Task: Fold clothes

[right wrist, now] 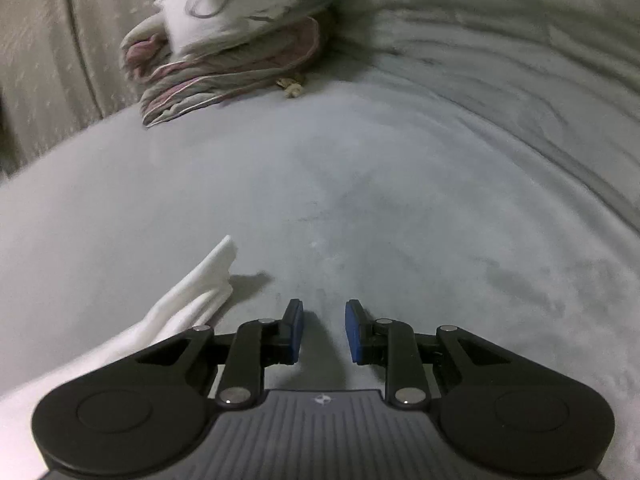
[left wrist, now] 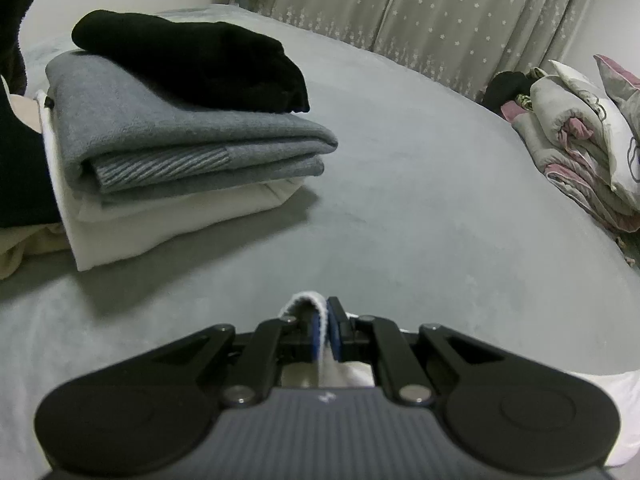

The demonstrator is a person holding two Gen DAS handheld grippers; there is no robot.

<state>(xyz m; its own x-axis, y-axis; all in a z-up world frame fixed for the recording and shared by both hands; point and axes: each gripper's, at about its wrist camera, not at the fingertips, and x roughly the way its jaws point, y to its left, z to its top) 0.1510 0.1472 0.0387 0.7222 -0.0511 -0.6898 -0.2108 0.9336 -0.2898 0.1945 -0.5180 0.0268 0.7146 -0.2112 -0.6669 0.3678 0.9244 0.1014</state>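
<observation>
In the left wrist view my left gripper (left wrist: pixel 325 330) is shut on the ribbed edge of a white garment (left wrist: pixel 308 304), which loops over the blue pads and trails back under the tool to the lower right. In the right wrist view my right gripper (right wrist: pixel 324 330) stands open just above the grey bed cover, with nothing between its blue pads (right wrist: pixel 297 330). The white garment (right wrist: pixel 192 300) lies on the cover to the left of those fingers, apart from them, and runs back under the tool.
A stack of folded clothes (left wrist: pixel 180 148), black on grey on white, sits at the left on the grey bed cover (left wrist: pixel 420 200). A folded quilt with pink trim (right wrist: pixel 224 60) (left wrist: pixel 580 144) lies at the far side by the starred curtain (left wrist: pixel 440 12).
</observation>
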